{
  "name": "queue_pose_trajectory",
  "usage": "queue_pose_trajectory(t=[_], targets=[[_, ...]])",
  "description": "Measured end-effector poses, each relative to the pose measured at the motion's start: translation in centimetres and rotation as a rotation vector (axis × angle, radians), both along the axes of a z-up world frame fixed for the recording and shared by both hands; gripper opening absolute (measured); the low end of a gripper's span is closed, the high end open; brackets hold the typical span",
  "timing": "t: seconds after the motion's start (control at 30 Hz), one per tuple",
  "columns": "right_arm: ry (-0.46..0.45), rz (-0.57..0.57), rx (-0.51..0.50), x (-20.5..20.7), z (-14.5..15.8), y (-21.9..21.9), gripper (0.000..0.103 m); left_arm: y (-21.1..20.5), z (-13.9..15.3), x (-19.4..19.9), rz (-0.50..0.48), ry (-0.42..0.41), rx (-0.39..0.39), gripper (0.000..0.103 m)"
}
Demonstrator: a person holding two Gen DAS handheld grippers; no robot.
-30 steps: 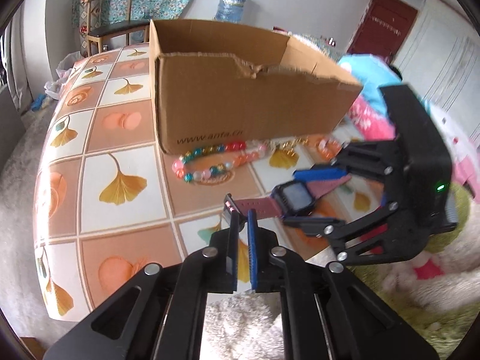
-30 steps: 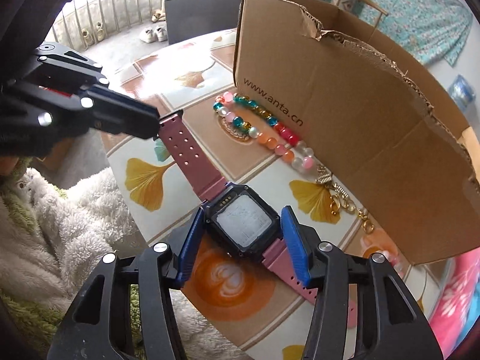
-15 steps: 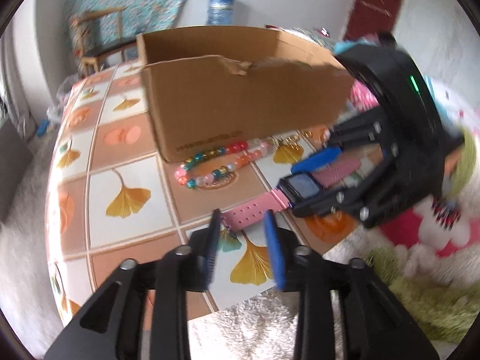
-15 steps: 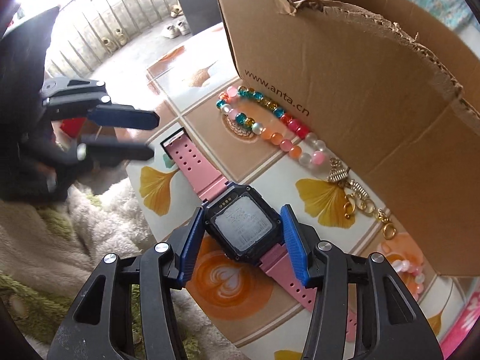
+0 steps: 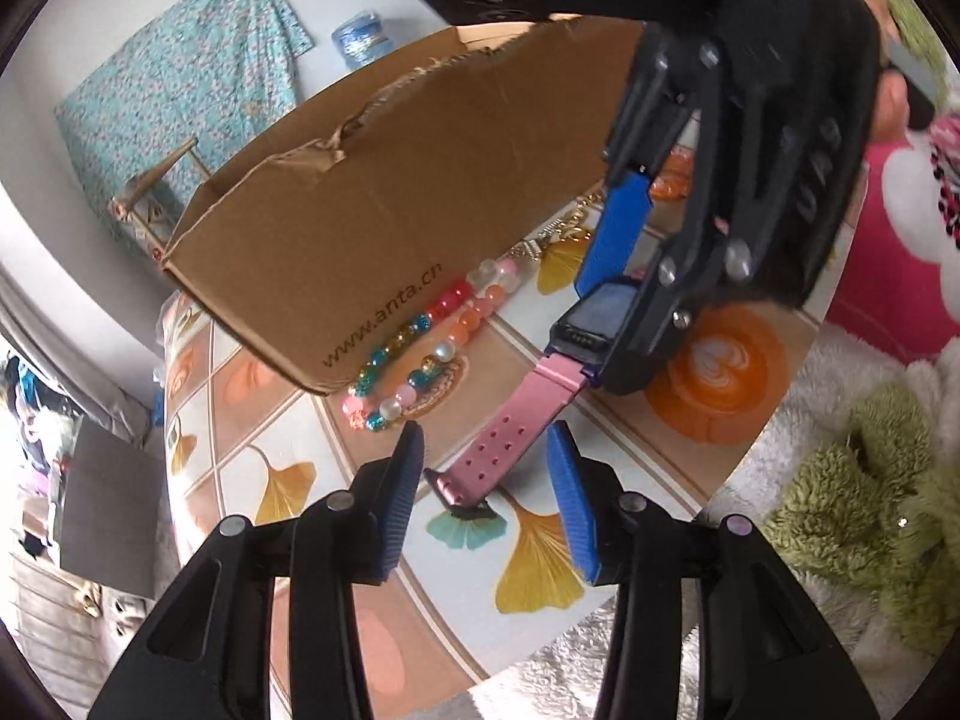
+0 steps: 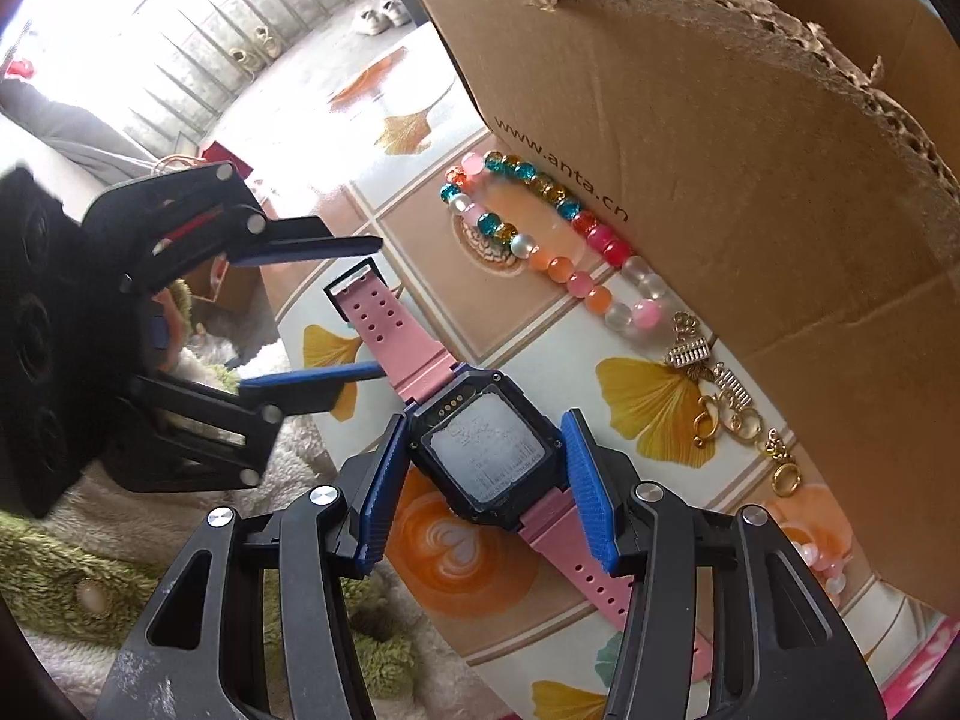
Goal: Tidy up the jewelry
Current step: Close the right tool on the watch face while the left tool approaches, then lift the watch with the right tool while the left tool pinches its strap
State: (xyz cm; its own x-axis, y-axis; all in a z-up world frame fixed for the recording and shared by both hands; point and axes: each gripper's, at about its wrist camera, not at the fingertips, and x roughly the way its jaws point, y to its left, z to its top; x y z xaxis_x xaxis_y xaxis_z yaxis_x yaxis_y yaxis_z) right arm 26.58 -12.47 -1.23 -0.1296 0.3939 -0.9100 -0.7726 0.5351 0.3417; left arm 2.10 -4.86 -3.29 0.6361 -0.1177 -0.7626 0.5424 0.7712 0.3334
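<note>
A pink-strapped watch (image 6: pixel 486 456) with a dark square face is gripped by its case in my right gripper (image 6: pixel 486 480), above the table near its front edge. In the left wrist view the watch strap (image 5: pixel 510 420) hangs between the fingers of my left gripper (image 5: pixel 486 498), which is open and does not touch it. A colourful bead bracelet (image 6: pixel 540 240) and a gold chain (image 6: pixel 726 402) lie on the table against the cardboard box (image 6: pixel 750 150).
The tiled table (image 5: pixel 282 480) has ginkgo leaf and orange prints. The open cardboard box (image 5: pixel 390 192) stands behind the jewelry. A fluffy white and green rug (image 5: pixel 852 510) lies below the table's edge. A wooden chair (image 5: pixel 144 192) stands far behind.
My left gripper has opened and let go of the strap end. It has tilted and moved closer under the right gripper. The right gripper still holds the watch.
</note>
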Motion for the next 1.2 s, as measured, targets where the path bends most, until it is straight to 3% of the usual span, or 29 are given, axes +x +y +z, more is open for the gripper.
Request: queue_pose_trajectory(t=[0.13,0.17,0.23,0.27,0.57,0.7,0.8,0.97,1.07,1.2], targets=[[0.046,-0.009,0.013,1.1,-0.1,-0.1,0.048,0.0,-0.5,0.3,0.003,0.006,-0.019,0.039],[0.057,-0.017,0.019,1.5,-0.1,-0.2,0.048,0.2,-0.5,0.4,0.007,0.013,-0.029,0.025],[0.061,-0.034,0.035,1.9,0.0,-0.4,0.048,0.5,-0.2,0.5,0.034,0.014,-0.047,0.014],[0.057,-0.040,0.042,1.8,0.0,-0.6,0.048,0.9,0.1,0.7,0.040,0.045,-0.097,0.007],[-0.112,-0.027,0.039,-0.6,-0.1,-1.5,0.056,4.6,1.4,4.0,0.195,0.288,-0.413,0.003],[-0.241,0.000,-0.018,-2.2,-0.1,-1.3,0.056,5.7,1.5,4.7,0.225,0.309,-0.457,0.003],[-0.324,0.003,-0.074,-2.6,0.2,-1.2,0.047,6.2,1.1,5.0,0.251,0.325,-0.456,0.003],[-0.339,-0.061,-0.088,-3.0,0.7,-1.7,0.027,6.9,1.0,5.2,0.264,0.339,-0.472,0.003],[-0.340,-0.117,-0.099,-2.6,0.4,-3.4,0.022,8.0,0.5,5.3,0.278,0.346,-0.471,0.003],[-0.410,-0.168,-0.149,-2.8,0.5,-4.6,0.012,8.1,0.5,5.4,0.282,0.357,-0.480,0.004]])
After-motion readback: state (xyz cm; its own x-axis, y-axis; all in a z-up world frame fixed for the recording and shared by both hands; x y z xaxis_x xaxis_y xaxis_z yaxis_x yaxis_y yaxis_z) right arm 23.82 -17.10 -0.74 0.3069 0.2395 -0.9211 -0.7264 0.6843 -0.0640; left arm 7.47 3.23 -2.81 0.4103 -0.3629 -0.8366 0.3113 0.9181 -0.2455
